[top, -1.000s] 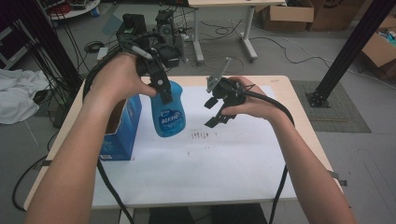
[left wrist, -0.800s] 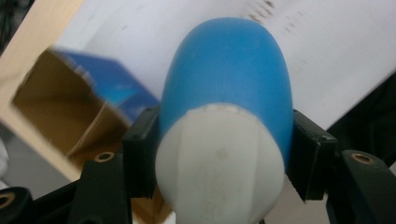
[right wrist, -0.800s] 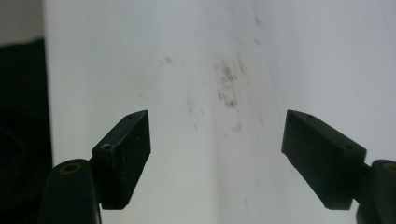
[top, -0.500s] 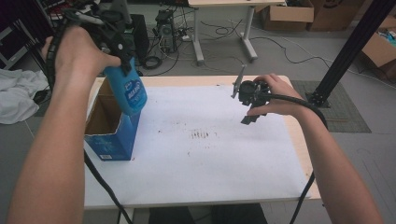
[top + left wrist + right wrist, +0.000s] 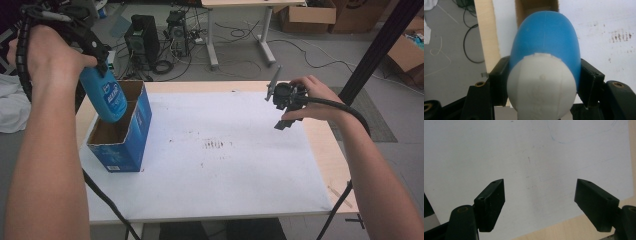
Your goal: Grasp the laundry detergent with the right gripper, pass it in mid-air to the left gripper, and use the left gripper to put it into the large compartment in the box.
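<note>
The left gripper point(image 5: 95, 52), jaws clamping the blue bottle point(image 5: 107, 97), is holding it over the open blue box point(image 5: 131, 142) at the table's left, needing a straight lowering in next, while the right gripper point(image 5: 539, 202) is hanging wide and empty.

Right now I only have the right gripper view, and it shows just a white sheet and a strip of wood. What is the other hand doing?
Observer: The left gripper is shut on a blue bottle.
Operator: Where is it holding the bottle?
Observer: Above an open blue box. I cannot tell whether its lower end has dipped inside.
Operator: Where does the box stand?
Observer: On the left side of the table, at the white sheet's left edge.
</note>
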Demonstrator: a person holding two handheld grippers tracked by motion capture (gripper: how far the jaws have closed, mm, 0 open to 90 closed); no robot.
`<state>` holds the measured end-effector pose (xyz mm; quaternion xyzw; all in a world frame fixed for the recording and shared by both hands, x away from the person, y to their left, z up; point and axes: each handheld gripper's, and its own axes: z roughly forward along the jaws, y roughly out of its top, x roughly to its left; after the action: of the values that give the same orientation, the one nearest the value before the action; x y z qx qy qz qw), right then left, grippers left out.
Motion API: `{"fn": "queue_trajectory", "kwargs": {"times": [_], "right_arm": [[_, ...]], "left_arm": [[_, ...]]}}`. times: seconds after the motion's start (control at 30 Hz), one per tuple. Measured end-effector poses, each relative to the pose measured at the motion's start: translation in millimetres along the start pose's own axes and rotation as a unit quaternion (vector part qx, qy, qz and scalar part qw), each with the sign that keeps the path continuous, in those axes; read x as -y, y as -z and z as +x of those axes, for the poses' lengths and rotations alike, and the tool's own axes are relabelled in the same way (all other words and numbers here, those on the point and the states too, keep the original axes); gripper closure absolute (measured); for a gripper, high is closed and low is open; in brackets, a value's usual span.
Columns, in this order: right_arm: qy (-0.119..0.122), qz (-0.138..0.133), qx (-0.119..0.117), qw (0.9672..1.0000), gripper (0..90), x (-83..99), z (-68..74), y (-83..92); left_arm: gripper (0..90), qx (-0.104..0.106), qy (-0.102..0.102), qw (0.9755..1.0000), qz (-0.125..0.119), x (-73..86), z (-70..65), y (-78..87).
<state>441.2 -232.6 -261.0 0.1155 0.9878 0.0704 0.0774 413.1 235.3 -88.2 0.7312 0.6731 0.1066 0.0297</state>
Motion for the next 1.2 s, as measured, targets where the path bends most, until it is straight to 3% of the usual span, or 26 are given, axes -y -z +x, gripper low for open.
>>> {"fn": "queue_trajectory", "kwargs": {"times": [0.17,0.63,1.2], "right_arm": [[-0.004,0.002,0.003,1.0000,24.5,4.9,-2.0,3.4],[-0.004,0.000,0.005,1.0000,24.5,6.7,0.8,4.6],[-0.004,-0.002,0.011,0.9999,24.8,8.2,3.6,5.9]], "left_arm": [[38.9,-0.005,0.013,0.9999,0.000,2.1,4.9,-5.2],[38.9,-0.001,0.015,0.9999,0.008,5.2,5.5,-30.9],[38.8,0.007,0.012,0.9990,0.042,10.7,-1.7,-104.0]]}}
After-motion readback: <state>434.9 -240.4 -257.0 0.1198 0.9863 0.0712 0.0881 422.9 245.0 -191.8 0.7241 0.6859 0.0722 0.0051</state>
